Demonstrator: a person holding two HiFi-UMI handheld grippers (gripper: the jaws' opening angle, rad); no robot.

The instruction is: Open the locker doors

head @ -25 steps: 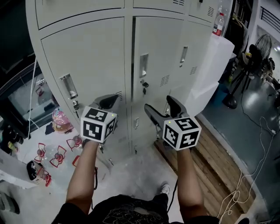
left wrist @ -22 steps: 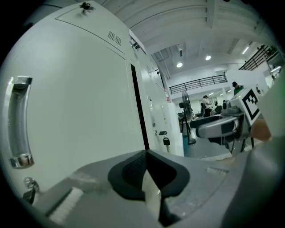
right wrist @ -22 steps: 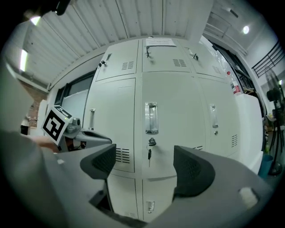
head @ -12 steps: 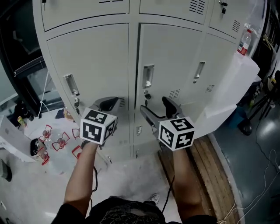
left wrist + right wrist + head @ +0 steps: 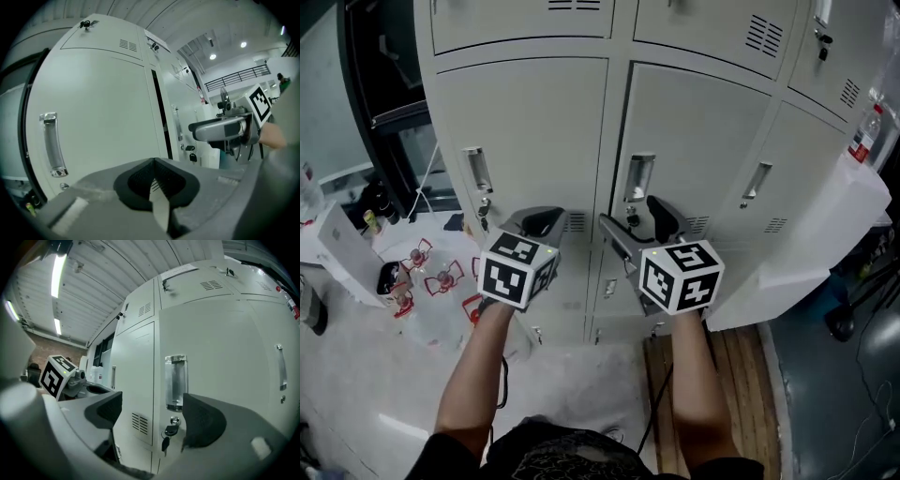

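Pale grey lockers (image 5: 534, 122) stand in front of me, all doors closed. The middle door's recessed handle (image 5: 639, 176) has a key (image 5: 630, 219) hanging from the lock below it. My right gripper (image 5: 637, 223) stands open just before that lock, touching nothing; in the right gripper view the handle (image 5: 176, 382) and key (image 5: 168, 433) show between its jaws (image 5: 157, 416). My left gripper (image 5: 542, 222) is shut and empty, low in front of the left door, to the right of its handle (image 5: 475, 171). The left gripper view shows the closed jaws (image 5: 154, 180) and that handle (image 5: 50, 144).
A third door with a handle (image 5: 757, 180) lies to the right. A white panel (image 5: 825, 234) leans on the lockers' right side, with a bottle (image 5: 865, 131) on top. Wooden planks (image 5: 741, 375) cover the floor at right; red-and-white clutter (image 5: 431, 281) lies at left.
My view has swung left and nearer the lockers. Both grippers have edged up toward the doors, the right one now level with the middle lock. Neither changed its state.
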